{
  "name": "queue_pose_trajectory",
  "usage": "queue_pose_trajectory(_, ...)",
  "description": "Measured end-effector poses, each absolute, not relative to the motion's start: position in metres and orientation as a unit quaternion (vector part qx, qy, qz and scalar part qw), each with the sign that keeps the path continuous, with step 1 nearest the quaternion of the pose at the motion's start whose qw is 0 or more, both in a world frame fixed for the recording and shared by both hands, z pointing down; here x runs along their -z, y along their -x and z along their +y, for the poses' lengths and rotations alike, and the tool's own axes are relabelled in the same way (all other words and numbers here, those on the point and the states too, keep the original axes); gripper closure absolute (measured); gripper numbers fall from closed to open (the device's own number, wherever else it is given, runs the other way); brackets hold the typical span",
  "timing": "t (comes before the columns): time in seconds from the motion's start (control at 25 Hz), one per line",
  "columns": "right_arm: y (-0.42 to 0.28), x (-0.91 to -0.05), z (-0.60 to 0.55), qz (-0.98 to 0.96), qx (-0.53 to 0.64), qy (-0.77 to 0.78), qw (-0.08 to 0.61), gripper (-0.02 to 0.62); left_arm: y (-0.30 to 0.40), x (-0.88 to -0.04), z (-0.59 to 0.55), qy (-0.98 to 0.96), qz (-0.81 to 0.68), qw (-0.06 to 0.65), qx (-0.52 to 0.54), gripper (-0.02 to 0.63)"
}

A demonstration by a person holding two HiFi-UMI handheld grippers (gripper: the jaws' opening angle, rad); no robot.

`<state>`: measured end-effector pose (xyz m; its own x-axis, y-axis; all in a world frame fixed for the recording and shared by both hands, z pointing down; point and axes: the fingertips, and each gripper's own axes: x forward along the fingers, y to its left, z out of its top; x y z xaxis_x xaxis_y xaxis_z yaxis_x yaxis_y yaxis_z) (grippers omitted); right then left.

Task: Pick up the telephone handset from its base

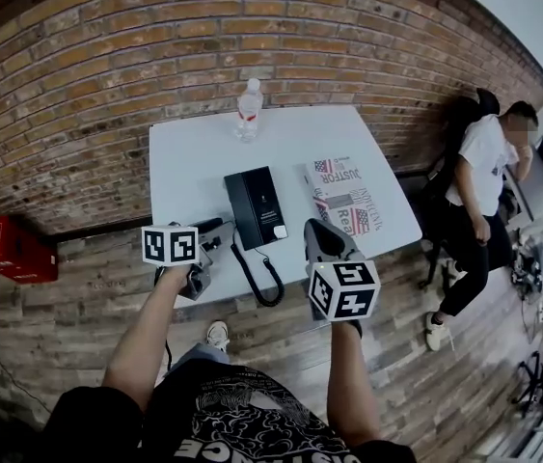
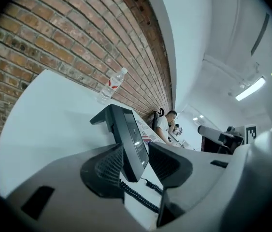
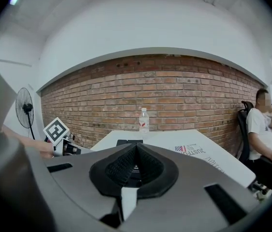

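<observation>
A black telephone (image 1: pixel 263 204) lies on the white table (image 1: pixel 194 152), its handset (image 1: pixel 241 210) resting along the left side of the base. A coiled cord (image 1: pixel 257 280) loops off the table's near edge. My left gripper (image 1: pixel 209 231) is at the near edge just left of the phone, open. In the left gripper view its pads (image 2: pixel 107 167) stand wide apart, with the telephone (image 2: pixel 128 134) and cord (image 2: pixel 136 195) ahead between them, not touched. My right gripper (image 1: pixel 321 230) hovers near the phone's right side, shut and empty; its pads (image 3: pixel 121 167) meet at the tip.
A clear water bottle (image 1: pixel 249 110) stands at the table's far edge by the brick wall. A printed paper (image 1: pixel 346 197) lies right of the phone. A person (image 1: pixel 483 186) sits at the right. A red box (image 1: pixel 11 247) is on the floor at left.
</observation>
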<state>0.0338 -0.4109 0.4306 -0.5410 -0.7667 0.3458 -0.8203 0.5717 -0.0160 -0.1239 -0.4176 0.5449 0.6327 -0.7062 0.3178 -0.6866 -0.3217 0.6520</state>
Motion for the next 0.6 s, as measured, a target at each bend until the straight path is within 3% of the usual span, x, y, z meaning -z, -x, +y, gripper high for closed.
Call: queue_pose_trajectory(0.6, -0.029, -0.451, -0.456, -0.848, -0.111, -0.488, 0.174, 0.595, 0.126, -0.584, -0.466, -0.804, -0.347, 0.481, 0.047, 0.459)
